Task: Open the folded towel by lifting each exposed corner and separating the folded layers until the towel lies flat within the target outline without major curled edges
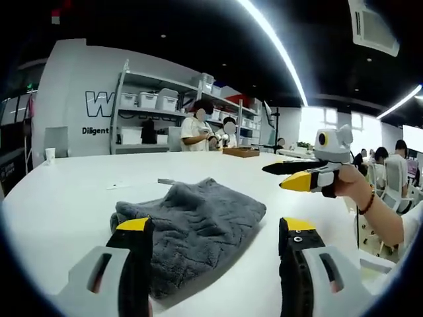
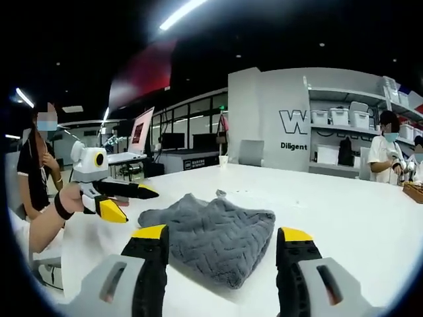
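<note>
Approaching: the towel (image 1: 195,231) lies folded at lower centre on the table (image 1: 66,198), untouched. Left gripper (image 1: 215,231) and right gripper (image 2: 221,241) hover wide, empty. Next: pinch an exposed corner.

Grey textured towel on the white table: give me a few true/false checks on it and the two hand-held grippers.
1. The grey textured towel is still folded and bunched. True.
2. The left hand-held gripper is shut on the towel. False: its jaws stand wide apart, with nothing between them.
3. The right hand-held gripper is open. True.
4. The towel lies flat inside a marked outline. False: it lies in a rumpled heap on the bare white table; no outline shows.
5. A laptop sits beside the towel. False: only a small object lies beyond it.
</note>
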{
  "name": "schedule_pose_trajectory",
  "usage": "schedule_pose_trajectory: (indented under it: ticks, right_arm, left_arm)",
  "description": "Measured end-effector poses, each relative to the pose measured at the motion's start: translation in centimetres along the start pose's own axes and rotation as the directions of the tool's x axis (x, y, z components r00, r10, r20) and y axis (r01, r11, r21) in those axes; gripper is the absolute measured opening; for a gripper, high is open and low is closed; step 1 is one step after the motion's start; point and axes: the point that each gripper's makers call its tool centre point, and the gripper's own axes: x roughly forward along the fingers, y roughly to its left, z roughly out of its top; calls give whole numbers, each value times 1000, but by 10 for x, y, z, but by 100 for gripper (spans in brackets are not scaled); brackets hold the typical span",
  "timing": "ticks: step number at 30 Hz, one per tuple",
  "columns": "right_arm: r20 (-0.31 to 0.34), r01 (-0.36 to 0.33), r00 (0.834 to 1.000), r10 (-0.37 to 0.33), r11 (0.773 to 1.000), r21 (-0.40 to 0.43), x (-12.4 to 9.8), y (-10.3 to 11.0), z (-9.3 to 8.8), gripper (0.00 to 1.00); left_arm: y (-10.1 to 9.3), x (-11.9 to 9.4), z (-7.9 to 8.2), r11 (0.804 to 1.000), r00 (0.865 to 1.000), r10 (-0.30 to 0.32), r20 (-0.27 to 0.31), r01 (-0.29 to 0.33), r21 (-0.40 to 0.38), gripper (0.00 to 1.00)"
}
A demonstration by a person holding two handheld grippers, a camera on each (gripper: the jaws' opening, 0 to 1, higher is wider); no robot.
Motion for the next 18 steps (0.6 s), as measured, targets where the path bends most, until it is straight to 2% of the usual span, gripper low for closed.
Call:
schedule_pose_trajectory:
  ticks: [7,18]
  right_arm:
    - [-1,-6,1000,6,1000,4,8,0,2,63]
    - [-13,-13,1000,13,1000,23,16,-2,2,61]
  left_arm:
    - [7,2,5,1000,1000,22,12,-22,-2,75]
    - [15,9,0,999,999,47,-6,-47,-16,75]
